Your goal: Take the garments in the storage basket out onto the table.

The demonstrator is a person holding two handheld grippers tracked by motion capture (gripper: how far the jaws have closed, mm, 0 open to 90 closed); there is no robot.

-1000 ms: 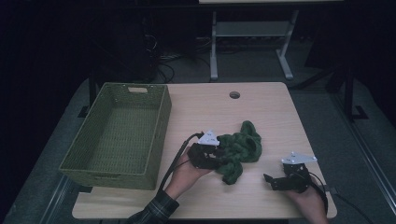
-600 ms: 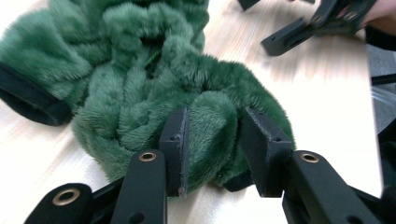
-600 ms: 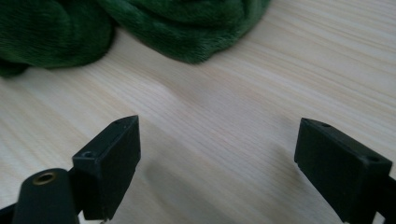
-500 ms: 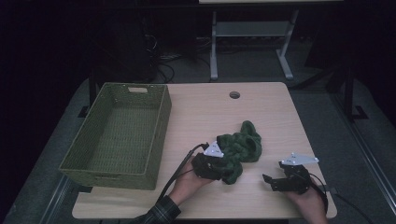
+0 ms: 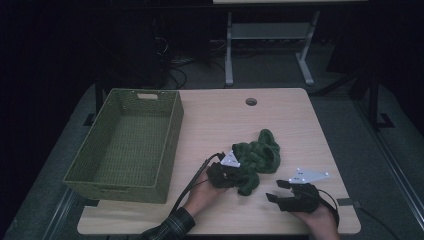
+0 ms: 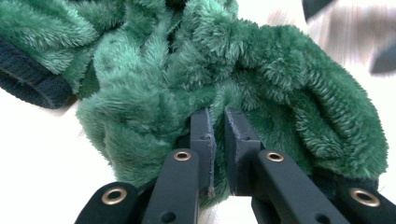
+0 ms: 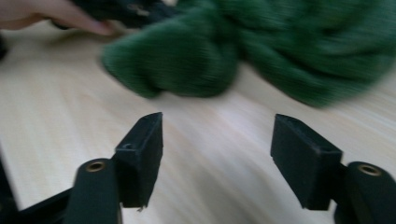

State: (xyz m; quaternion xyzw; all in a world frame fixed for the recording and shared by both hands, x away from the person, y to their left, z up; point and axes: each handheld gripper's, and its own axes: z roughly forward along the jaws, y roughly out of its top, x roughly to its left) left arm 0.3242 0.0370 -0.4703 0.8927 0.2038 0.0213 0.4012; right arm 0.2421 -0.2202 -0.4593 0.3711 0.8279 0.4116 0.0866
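A crumpled green fleece garment with a dark ribbed cuff lies on the wooden table, right of centre. My left gripper is at its near end and its jaws have just been closing. In the left gripper view the left gripper is shut on a fold of the fleece. My right gripper sits low over the table just right of the cloth. Its jaws have just been closing, but the right gripper stands open on bare wood, short of the fleece.
A green woven basket stands on the left part of the table, with nothing in it. A round cable hole sits near the far edge. Beyond the table are a dark floor and a metal stand.
My left gripper has sunk onto the near end of the fleece and closed on it. The right gripper has moved left toward the cloth, and its jaws have narrowed.
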